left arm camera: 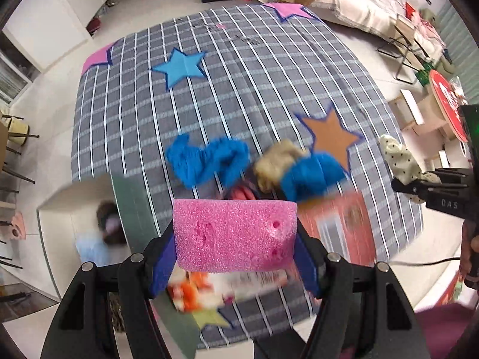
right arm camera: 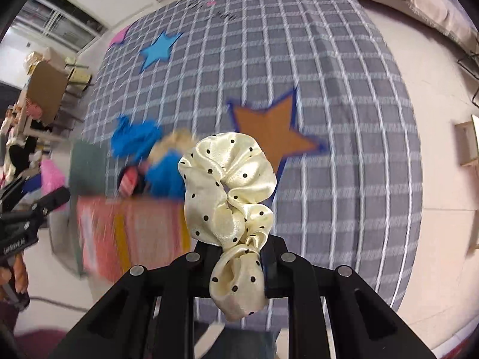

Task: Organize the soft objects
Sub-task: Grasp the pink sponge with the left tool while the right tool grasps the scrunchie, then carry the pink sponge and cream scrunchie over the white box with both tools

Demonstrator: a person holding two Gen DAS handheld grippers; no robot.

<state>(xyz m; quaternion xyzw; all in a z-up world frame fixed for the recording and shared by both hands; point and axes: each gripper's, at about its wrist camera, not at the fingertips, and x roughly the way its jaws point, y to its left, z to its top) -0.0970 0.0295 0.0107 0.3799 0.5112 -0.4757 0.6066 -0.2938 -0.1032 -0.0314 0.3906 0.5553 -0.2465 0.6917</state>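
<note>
My left gripper point(left arm camera: 235, 239) is shut on a pink sponge block point(left arm camera: 235, 234), held above the near edge of the grey checked table point(left arm camera: 269, 68). My right gripper point(right arm camera: 239, 248) is shut on a cream polka-dot scrunchie point(right arm camera: 230, 185), held above the table; the scrunchie also shows at the right of the left wrist view point(left arm camera: 399, 157). On the table lie a blue fuzzy cloth point(left arm camera: 206, 160), a beige fluffy piece point(left arm camera: 278, 158) and another blue piece point(left arm camera: 311, 176). A red box point(left arm camera: 338, 224) sits below them.
Star patches mark the cloth: blue point(left arm camera: 181, 65), brown point(left arm camera: 330, 136), pink point(left arm camera: 289, 10). A white open box point(left arm camera: 60, 206) with soft items stands left of the table. A printed packet point(left arm camera: 221, 288) lies under my left gripper. Furniture and a bed surround the table.
</note>
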